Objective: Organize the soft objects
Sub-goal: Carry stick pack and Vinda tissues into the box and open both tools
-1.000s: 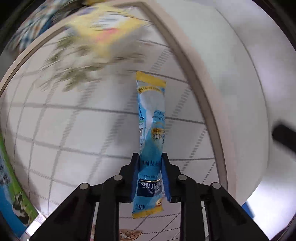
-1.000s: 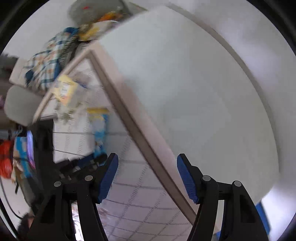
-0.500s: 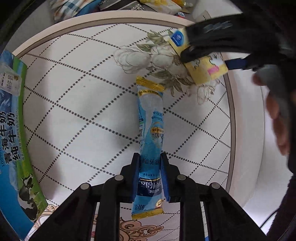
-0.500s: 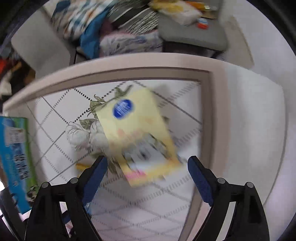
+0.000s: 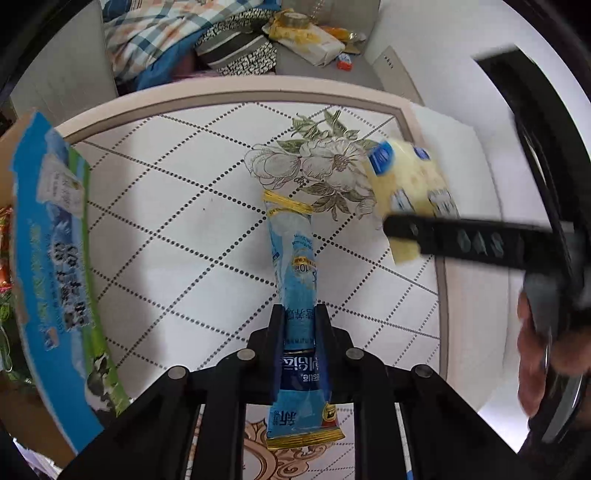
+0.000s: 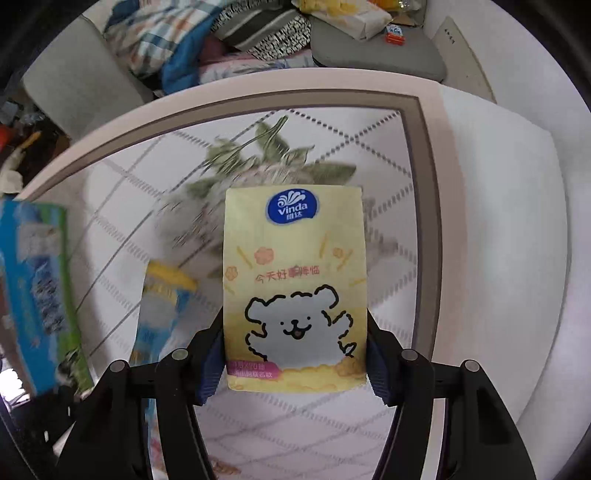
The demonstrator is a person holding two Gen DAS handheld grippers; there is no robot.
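My left gripper is shut on a long blue and yellow stick sachet, held above the tiled table top. My right gripper is shut on a yellow Vinda tissue pack with a white bear drawing, its pads pressing both long sides. In the left wrist view the tissue pack sits at the right, with a right-gripper finger across it. The sachet also shows blurred at the left in the right wrist view.
A blue and green milk carton box stands at the table's left edge, also in the right wrist view. The table has a raised beige rim. Beyond it, chairs hold blankets and snack packets.
My right gripper has closed on the yellow tissue pack and lifted it; it was open a second ago. The left gripper has swung towards the table's far edge, still holding the sachet.
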